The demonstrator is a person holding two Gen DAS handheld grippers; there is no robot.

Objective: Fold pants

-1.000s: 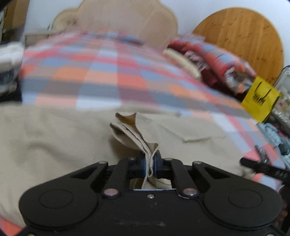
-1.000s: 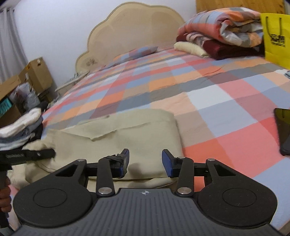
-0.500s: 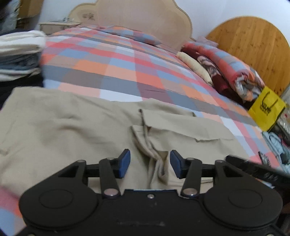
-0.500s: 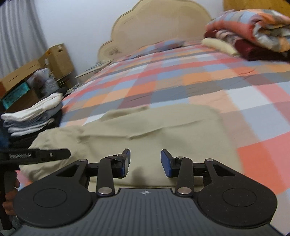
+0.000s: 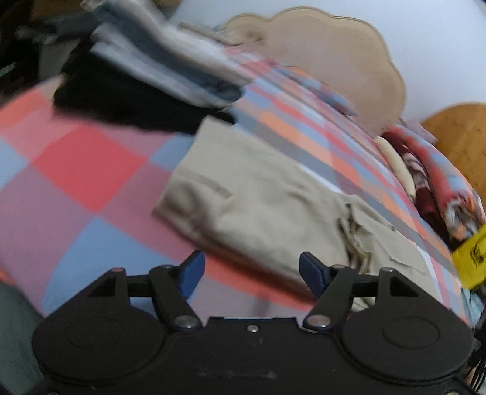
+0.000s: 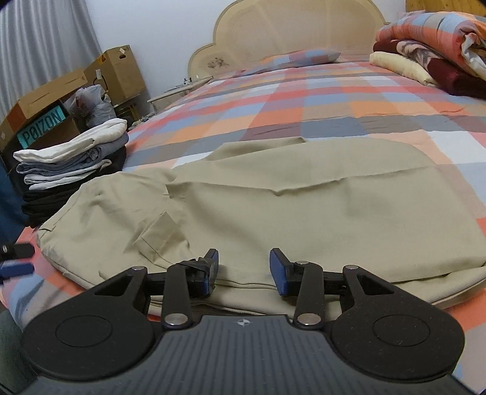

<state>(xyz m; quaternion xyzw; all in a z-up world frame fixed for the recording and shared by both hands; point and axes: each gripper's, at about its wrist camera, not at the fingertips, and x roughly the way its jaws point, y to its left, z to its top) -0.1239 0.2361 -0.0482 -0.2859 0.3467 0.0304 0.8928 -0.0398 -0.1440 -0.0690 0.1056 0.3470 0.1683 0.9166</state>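
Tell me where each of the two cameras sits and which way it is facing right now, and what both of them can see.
Left wrist: on the left gripper, tilted, blurred, looking over the beige pants toward the headboard; jaws open, nothing between them.
Right wrist: on the right gripper, facing across the pants up the bed; jaws open over the near hem.
Shared: pants, checked bedspread, headboard, stack of folded clothes.

We see a checked bedspread (image 6: 303, 100) below a scalloped beige headboard (image 6: 297, 33), a white wall (image 6: 158, 27), grey curtains (image 6: 45, 45) and cardboard boxes (image 6: 115, 70) at left.
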